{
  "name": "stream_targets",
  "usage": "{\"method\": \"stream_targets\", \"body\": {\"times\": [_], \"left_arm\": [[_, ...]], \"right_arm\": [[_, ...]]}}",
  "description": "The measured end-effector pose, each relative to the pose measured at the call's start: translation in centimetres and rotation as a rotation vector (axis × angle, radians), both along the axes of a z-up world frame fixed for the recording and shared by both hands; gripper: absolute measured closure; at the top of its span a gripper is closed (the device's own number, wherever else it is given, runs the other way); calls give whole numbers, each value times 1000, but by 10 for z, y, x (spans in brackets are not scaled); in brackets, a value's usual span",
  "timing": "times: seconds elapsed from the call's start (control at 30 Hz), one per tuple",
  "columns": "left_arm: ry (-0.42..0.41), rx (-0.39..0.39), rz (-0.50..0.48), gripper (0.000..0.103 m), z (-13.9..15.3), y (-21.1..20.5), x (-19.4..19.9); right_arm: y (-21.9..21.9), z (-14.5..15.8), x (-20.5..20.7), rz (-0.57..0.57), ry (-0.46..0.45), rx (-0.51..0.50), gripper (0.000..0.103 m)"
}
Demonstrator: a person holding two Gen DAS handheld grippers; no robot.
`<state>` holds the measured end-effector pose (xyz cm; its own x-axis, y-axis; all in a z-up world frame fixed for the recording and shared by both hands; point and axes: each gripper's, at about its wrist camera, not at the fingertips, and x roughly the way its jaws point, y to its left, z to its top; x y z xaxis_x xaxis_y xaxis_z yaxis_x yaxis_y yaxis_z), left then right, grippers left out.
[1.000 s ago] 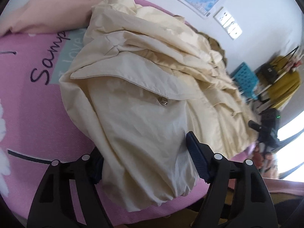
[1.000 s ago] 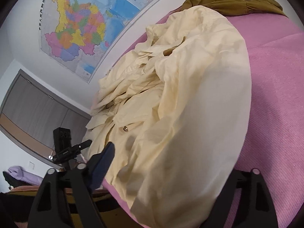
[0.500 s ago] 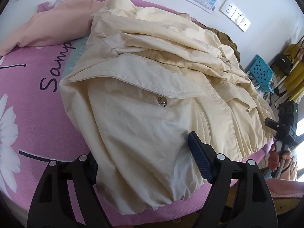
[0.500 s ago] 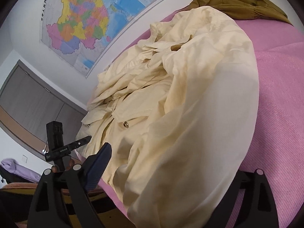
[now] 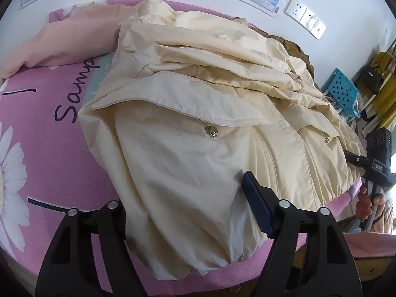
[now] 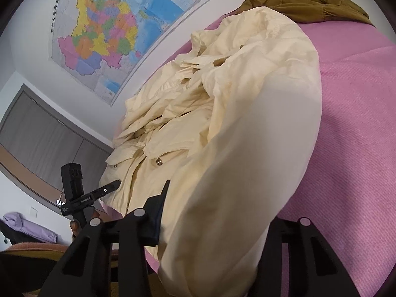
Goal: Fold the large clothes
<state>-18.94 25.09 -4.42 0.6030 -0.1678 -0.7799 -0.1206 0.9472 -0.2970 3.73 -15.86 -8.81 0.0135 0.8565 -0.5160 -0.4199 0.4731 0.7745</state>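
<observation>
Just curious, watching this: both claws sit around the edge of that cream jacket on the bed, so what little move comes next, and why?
Probably finish closing. The left gripper and right gripper have just been closing with the cream jacket's hem between their jaws, but neither visibly pinches it yet. A firm grip has to come before lifting to fold.

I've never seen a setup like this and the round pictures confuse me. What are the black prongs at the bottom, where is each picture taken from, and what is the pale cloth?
No robot here: a person holds a two-finger gripper in each hand, each with a fisheye camera looking along its fingers. One picture comes from the left gripper, the other from the right gripper. A cream jacket lies crumpled on a pink bedspread. Each gripper's jaws have just been closing around the jacket's hem, which sits between them.
</observation>
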Motion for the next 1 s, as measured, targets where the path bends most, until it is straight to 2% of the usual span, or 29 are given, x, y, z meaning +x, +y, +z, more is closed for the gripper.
{"method": "stream_targets", "body": {"times": [0.03, 0.1, 0.13, 0.17, 0.27, 0.43, 0.57, 0.63, 0.73, 0.77, 0.8, 0.87, 1.0], "left_arm": [[-4, -7, -2, 42, 0, 1, 0], [-16, -29, -12, 54, 1, 3, -2], [-23, -44, -13, 60, 2, 5, -3], [-35, -58, -24, 63, 4, 7, -5], [-57, -84, -38, 69, 12, 9, -8], [-103, -159, -61, 72, 28, 20, -19], [-144, -224, -75, 72, 41, 35, -30], [-135, -200, -71, 70, 42, 37, -30], [-91, -206, -88, 68, 33, 34, -27], [-83, -202, -90, 67, 33, 33, -28], [-81, -199, -94, 67, 32, 33, -29], [-88, -213, -95, 68, 37, 36, -28], [-133, -227, -103, 73, 60, 44, -26]], "right_arm": [[0, -2, 1, 2, 22, 16, 44], [3, 1, -2, 8, -8, 0, 52], [4, 4, -4, 12, -18, 0, 60], [3, 7, -4, 14, -20, 14, 66], [1, 18, -9, 24, -43, 47, 74], [-12, 43, -13, 24, -75, 130, 83], [-25, 59, -13, 11, -91, 178, 84], [-23, 60, -14, 29, -90, 148, 81], [-14, 51, -18, 68, -68, 99, 67], [-12, 47, -20, 75, -61, 83, 67], [-11, 46, -21, 73, -59, 79, 69], [-18, 47, -19, 48, -42, 128, 78], [-26, 66, -8, 4, -58, 203, 81]]}}
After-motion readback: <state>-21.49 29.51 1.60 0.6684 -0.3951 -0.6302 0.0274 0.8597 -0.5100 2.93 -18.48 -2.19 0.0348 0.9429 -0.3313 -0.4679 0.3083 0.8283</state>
